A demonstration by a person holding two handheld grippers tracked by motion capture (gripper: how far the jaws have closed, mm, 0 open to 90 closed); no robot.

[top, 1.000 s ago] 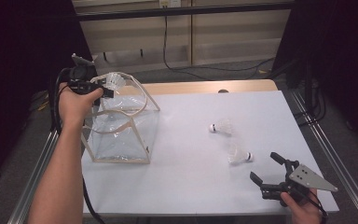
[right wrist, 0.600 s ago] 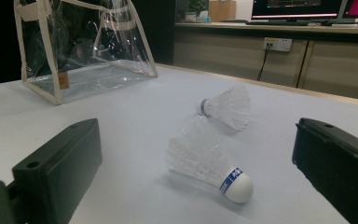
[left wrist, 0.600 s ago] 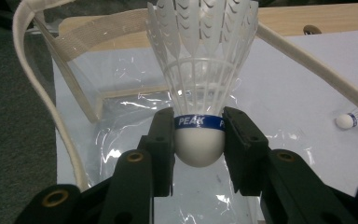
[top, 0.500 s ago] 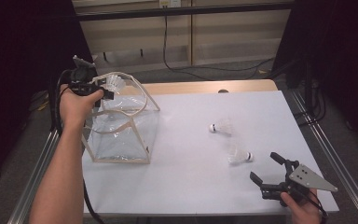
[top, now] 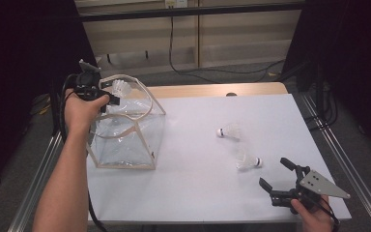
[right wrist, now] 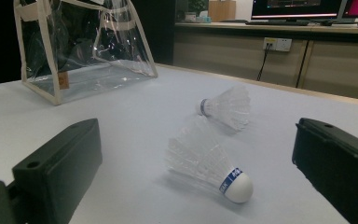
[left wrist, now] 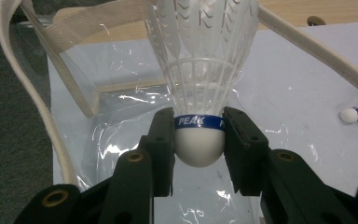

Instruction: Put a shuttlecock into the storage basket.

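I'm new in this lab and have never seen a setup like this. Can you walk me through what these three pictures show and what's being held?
A person works at a white table with a hand-held two-jaw gripper in each hand. One camera looks down from above; the other two ride on the grippers and look along their black jaws. The left gripper clamps the white cork of a shuttlecock above the clear bag. The right gripper is open and holds nothing. Two more shuttlecocks lie on the table: the near one and the far one.
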